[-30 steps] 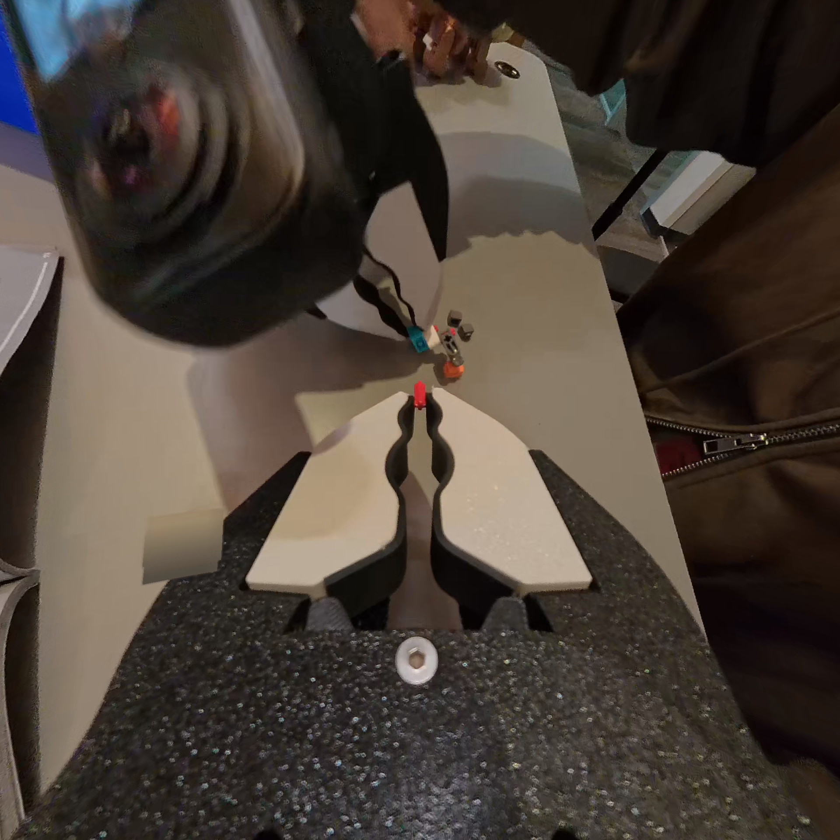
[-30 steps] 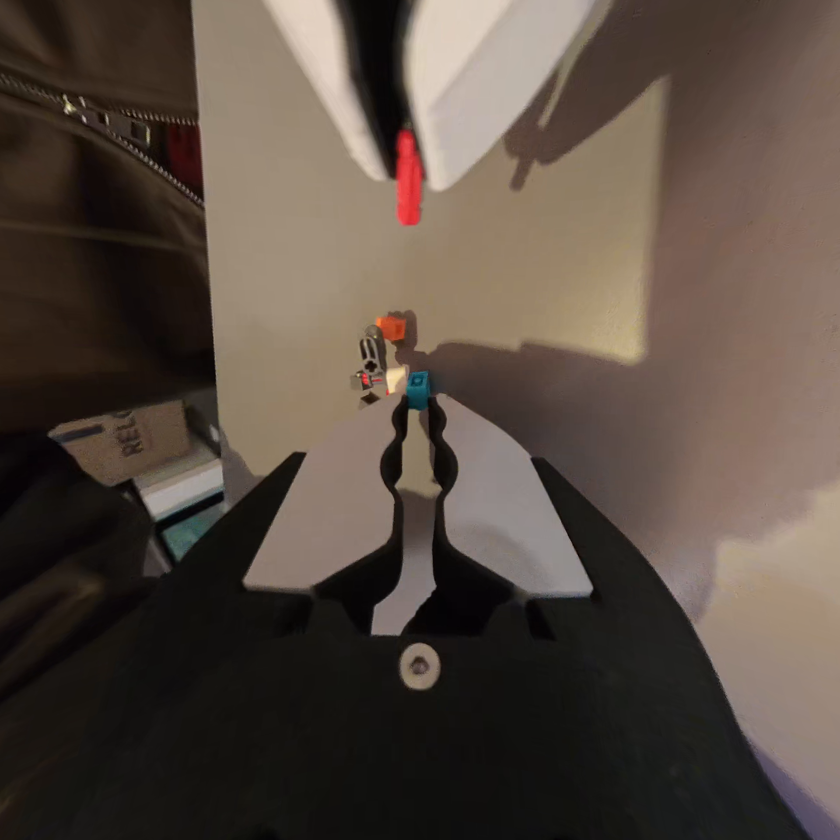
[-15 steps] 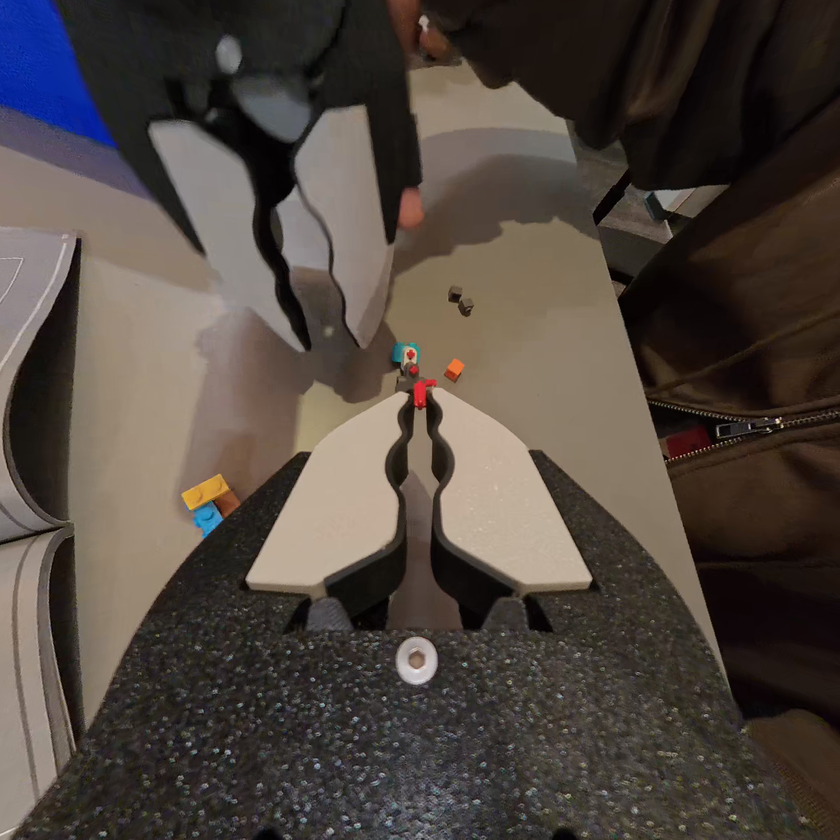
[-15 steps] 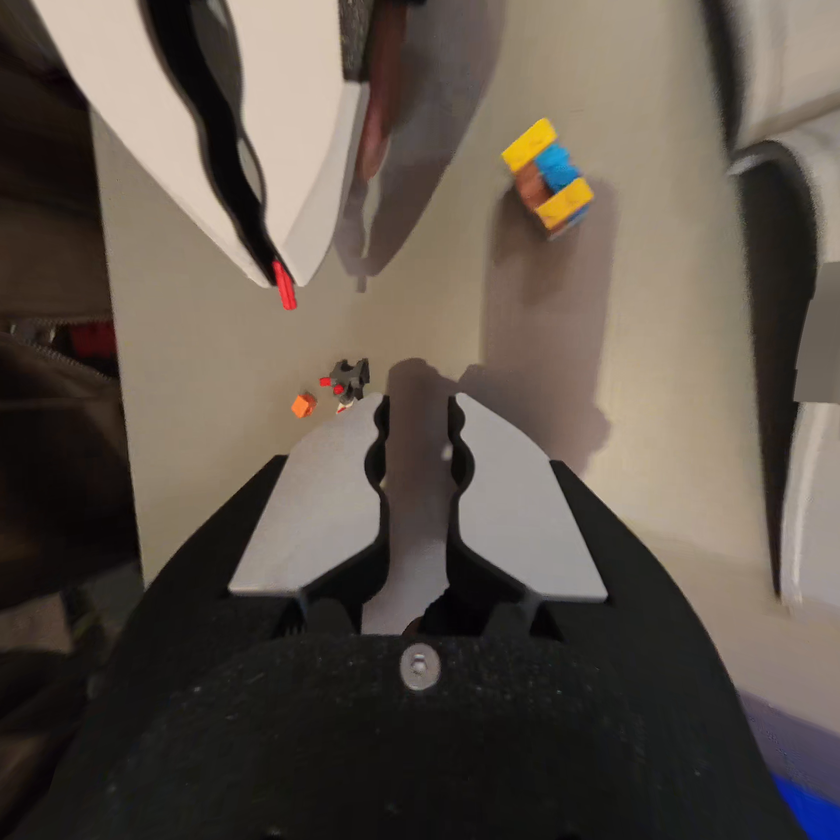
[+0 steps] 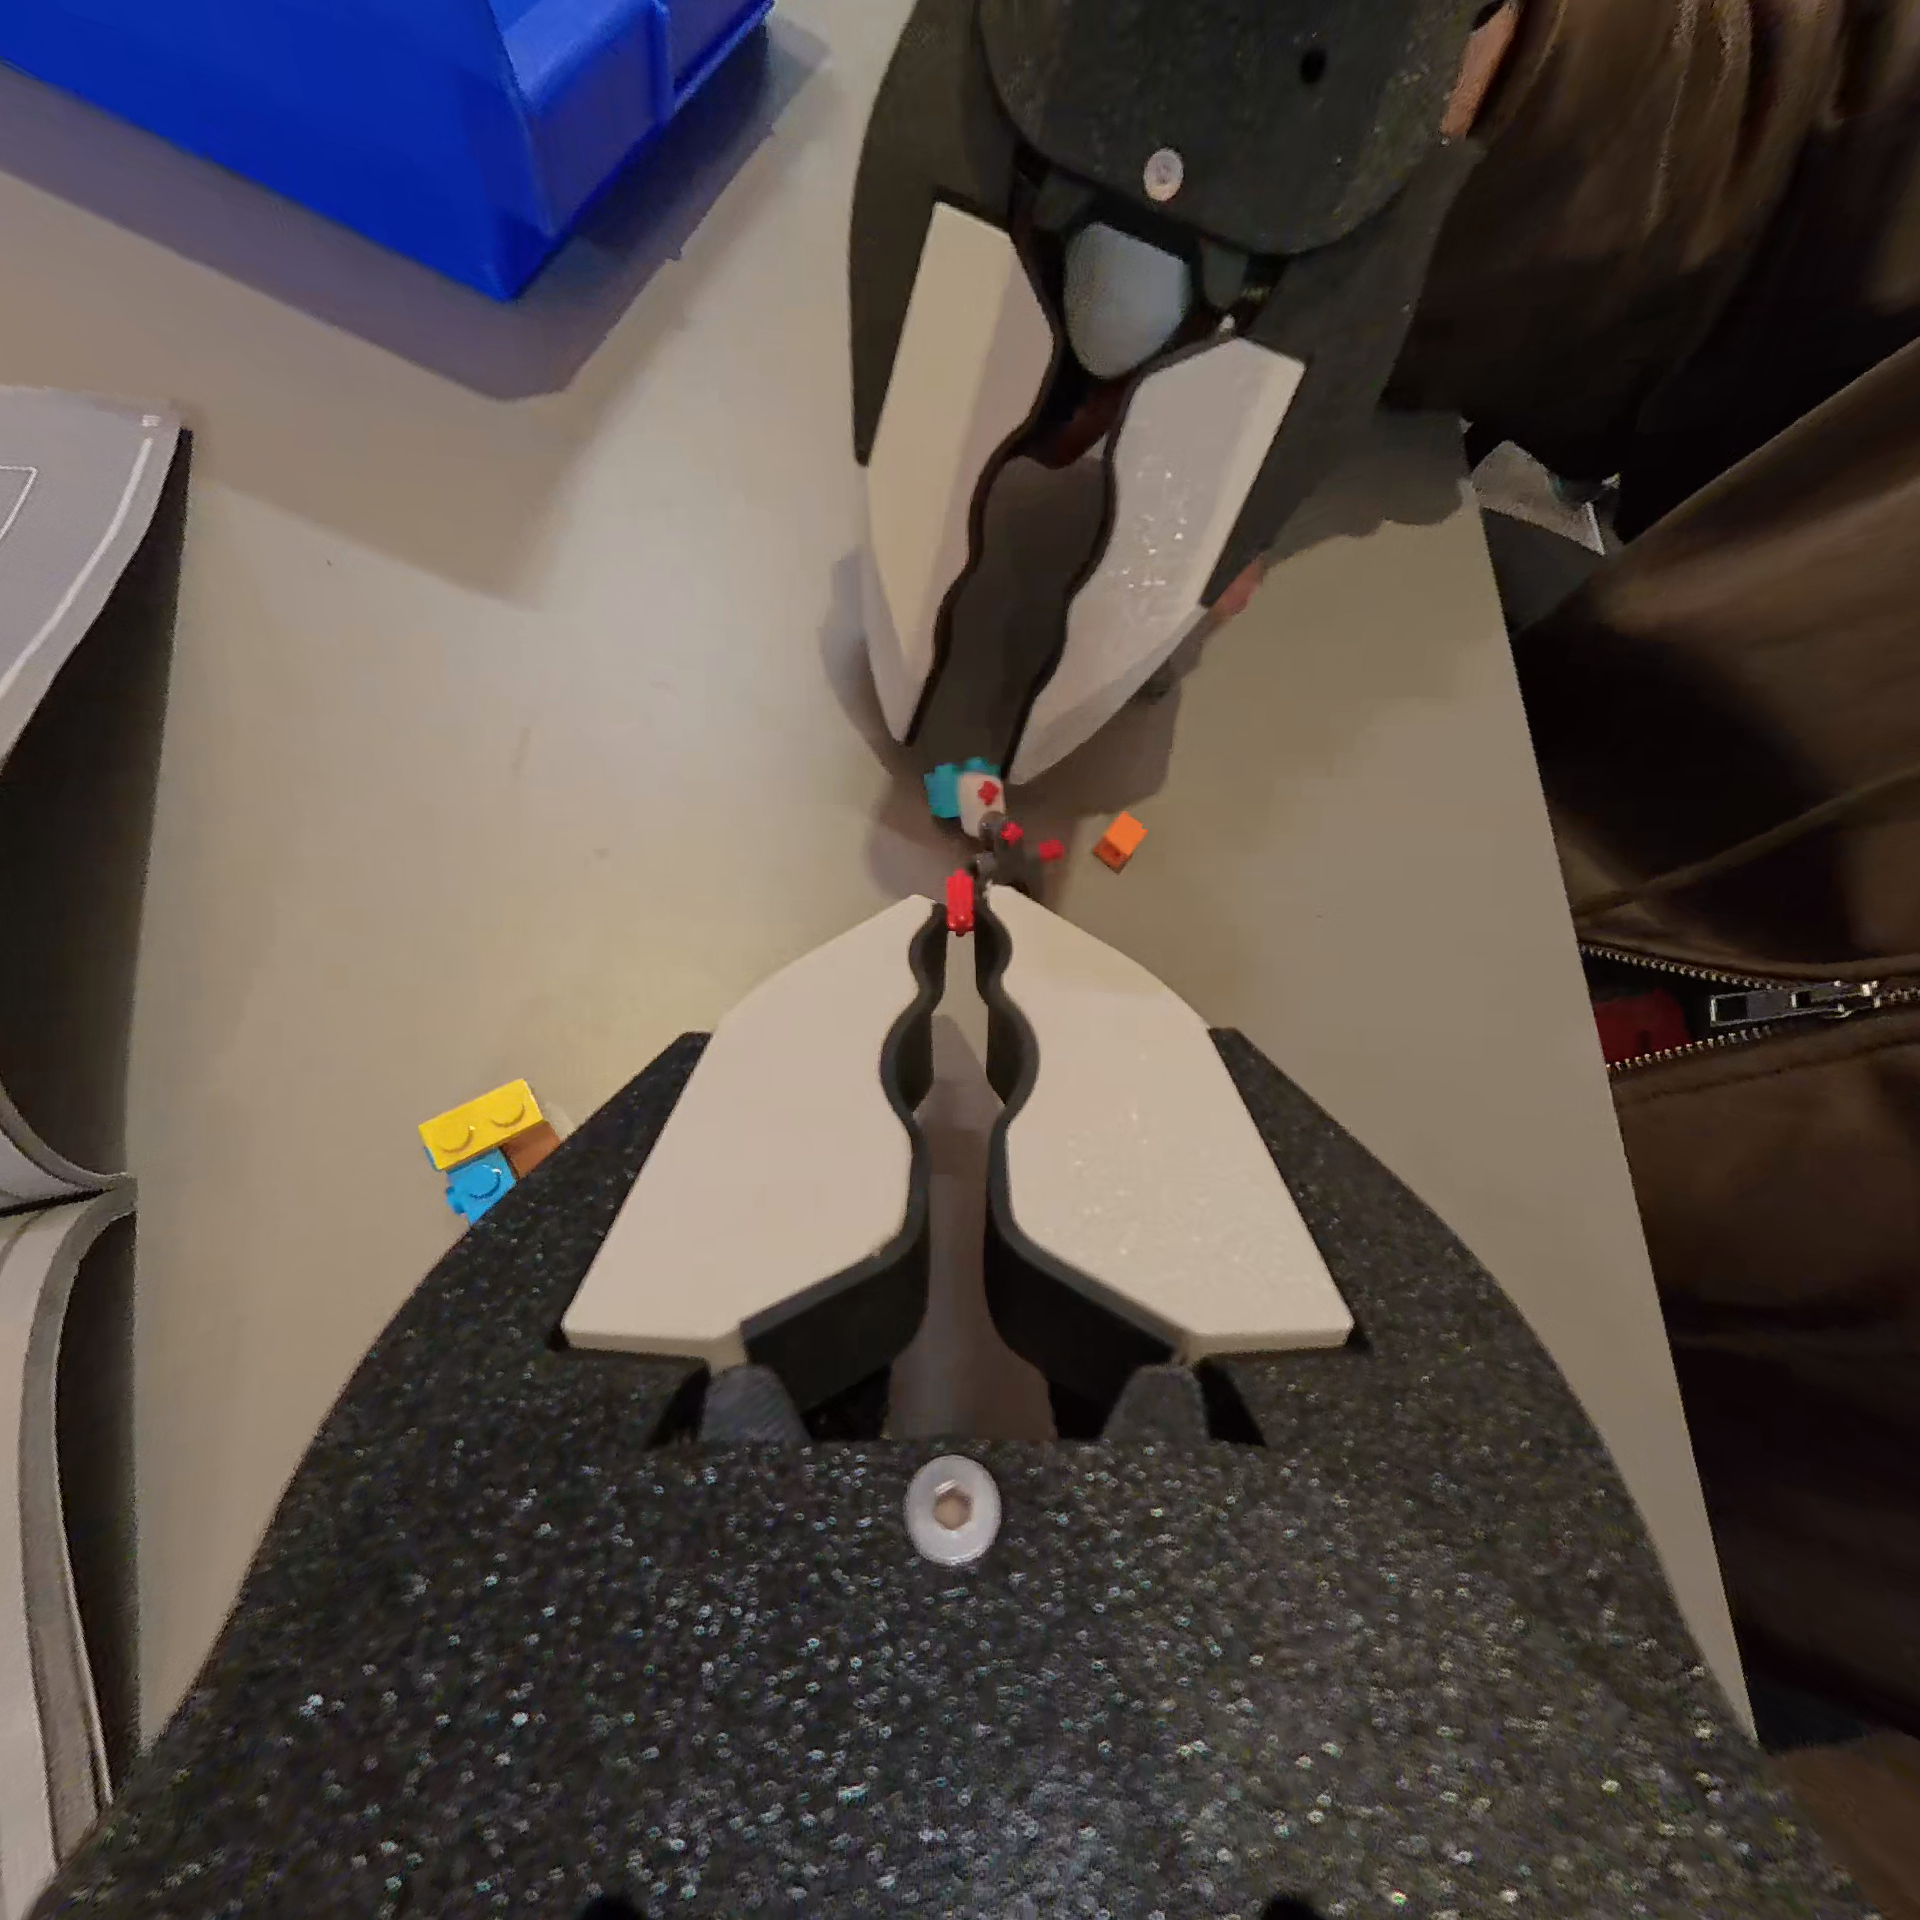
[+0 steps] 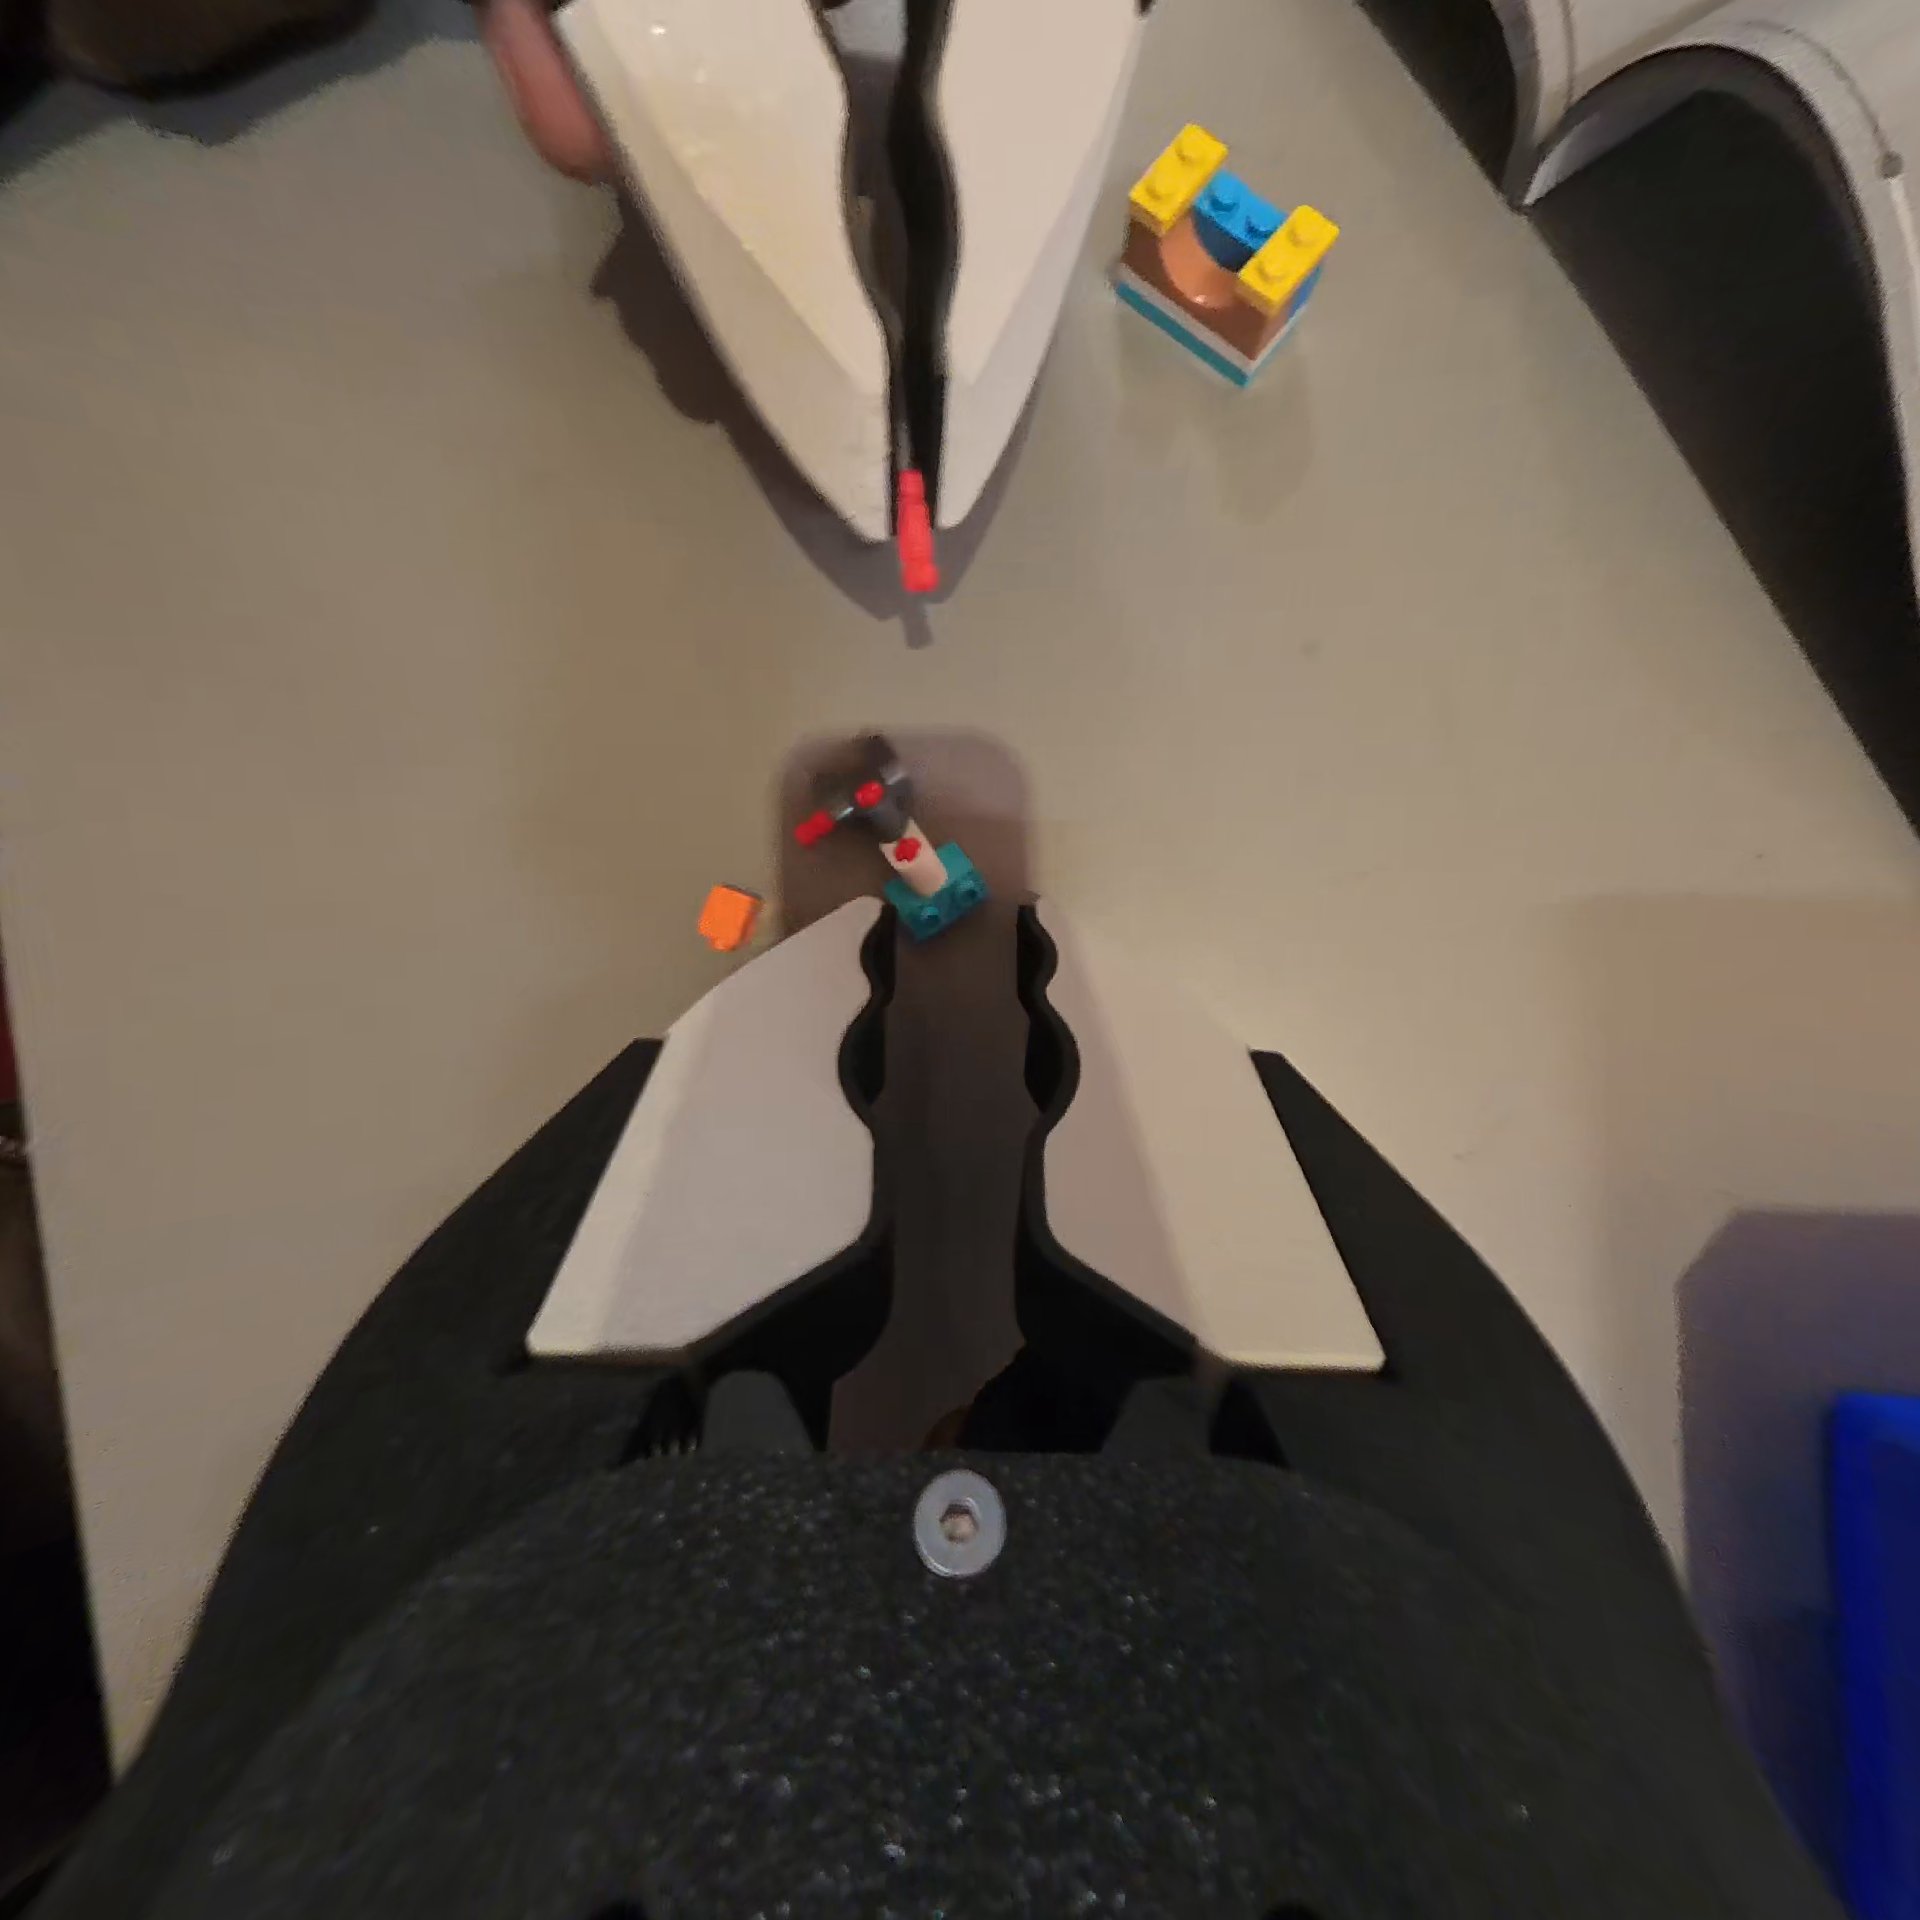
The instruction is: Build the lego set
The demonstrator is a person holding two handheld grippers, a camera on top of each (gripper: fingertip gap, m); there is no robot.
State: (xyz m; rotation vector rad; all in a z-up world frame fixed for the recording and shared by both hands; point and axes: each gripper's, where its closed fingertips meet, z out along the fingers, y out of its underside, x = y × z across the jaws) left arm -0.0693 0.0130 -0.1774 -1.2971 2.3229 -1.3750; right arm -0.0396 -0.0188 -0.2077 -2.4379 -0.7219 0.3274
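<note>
My left gripper (image 5: pixel 962 906) is shut on a small red pin (image 5: pixel 960 900), which sticks out past its tips; the pin also shows in the right wrist view (image 6: pixel 916 532). A small lego assembly (image 6: pixel 902 844) lies on the beige table (image 6: pixel 364 675): a teal brick (image 6: pixel 935 906), a white piece and a grey part with red pins. My right gripper (image 6: pixel 951 914) is open, with the teal brick between its fingertips. In the left wrist view the right gripper (image 5: pixel 966 758) faces my left one, with the assembly (image 5: pixel 987 816) between the two.
A loose orange piece (image 6: pixel 727 916) lies beside the assembly. A yellow, blue and brown build (image 6: pixel 1226 255) stands farther off. A blue bin (image 5: pixel 364 125) is at the back left. An open booklet (image 5: pixel 62 623) lies along the table's left side. A person in a brown jacket (image 5: pixel 1745 831) is at the right edge. Left tips to right tips: about 6 cm.
My right gripper opened and let go of the assembly, which now lies on the table, then came back over it with open jaws. My left gripper keeps the red pin.
</note>
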